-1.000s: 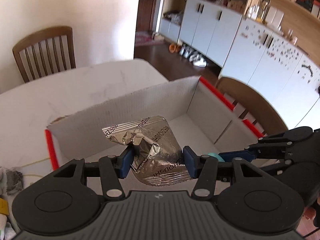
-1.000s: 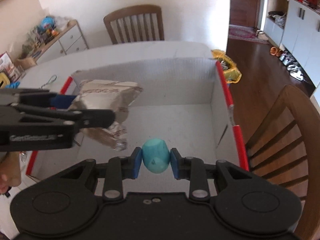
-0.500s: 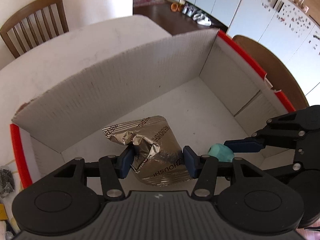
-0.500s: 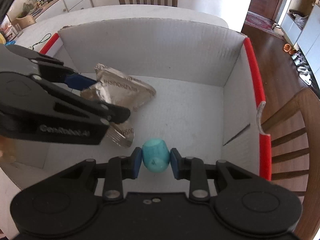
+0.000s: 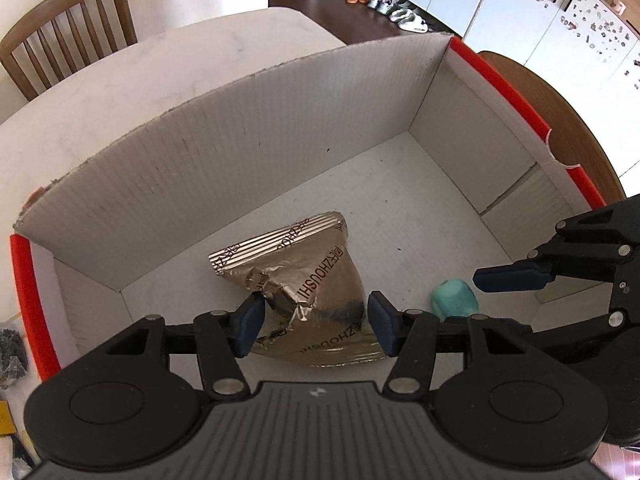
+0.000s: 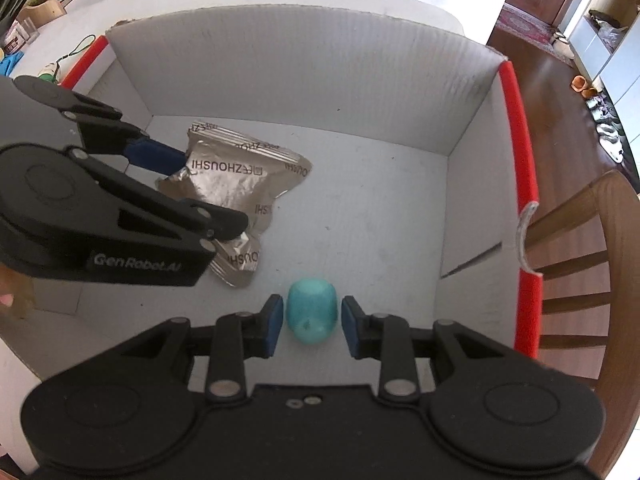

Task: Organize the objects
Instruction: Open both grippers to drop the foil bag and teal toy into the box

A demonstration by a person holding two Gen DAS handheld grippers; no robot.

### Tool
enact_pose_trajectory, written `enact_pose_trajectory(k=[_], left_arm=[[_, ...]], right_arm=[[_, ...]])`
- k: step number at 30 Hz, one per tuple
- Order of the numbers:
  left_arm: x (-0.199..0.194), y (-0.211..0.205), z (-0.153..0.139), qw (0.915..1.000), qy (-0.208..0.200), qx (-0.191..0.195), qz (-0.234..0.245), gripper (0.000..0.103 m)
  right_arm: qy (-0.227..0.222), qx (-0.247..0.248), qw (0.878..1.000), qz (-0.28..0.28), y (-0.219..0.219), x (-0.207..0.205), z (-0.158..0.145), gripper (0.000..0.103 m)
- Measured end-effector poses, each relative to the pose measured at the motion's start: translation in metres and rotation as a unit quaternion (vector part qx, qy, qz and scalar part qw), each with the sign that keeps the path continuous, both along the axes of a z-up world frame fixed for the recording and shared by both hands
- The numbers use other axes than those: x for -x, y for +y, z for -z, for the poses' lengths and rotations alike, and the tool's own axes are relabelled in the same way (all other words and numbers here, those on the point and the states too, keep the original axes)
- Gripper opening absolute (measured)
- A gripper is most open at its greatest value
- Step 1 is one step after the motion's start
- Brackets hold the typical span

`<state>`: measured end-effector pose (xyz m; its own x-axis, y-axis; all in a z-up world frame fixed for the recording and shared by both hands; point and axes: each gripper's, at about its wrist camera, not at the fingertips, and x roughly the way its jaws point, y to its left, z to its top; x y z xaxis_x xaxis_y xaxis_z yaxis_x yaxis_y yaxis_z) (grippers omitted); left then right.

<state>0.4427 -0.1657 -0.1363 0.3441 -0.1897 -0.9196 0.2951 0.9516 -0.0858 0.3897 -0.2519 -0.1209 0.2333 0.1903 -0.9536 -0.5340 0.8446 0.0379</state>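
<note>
Both tongs just opening inside box (image 5: 280,128): left tongs (image 5: 312,324) freeing foil pouch (image 5: 304,280), right tongs (image 6: 308,326) apart around teal cup (image 6: 312,314); I should widen fully before lifting.

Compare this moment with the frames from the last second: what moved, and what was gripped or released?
Both tools came down into the red-edged white cardboard box. The left tool has just been opening off the crinkled silver foil pouch, and the right tool off the small teal rounded cup; both things now appear to rest on the box floor, gaps showing beside the pads. The box itself stayed put.
</note>
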Motion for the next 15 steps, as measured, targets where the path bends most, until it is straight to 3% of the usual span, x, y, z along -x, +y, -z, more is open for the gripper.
enact_pose_trajectory(k=[6,15], left_arm=[[0.011,0.003,-0.022,0.9995,-0.031,0.007,0.001,0.061],[0.041,0.013,-0.060,0.9953,-0.092,0.028,-0.001,0.061]], right_arm=[[-0.010,-0.022,1.000,0.015,-0.007,0.001,-0.008,0.039],[-0.063,-0.072,0.995,0.027,-0.030,0.016,-0.048,0.040]])
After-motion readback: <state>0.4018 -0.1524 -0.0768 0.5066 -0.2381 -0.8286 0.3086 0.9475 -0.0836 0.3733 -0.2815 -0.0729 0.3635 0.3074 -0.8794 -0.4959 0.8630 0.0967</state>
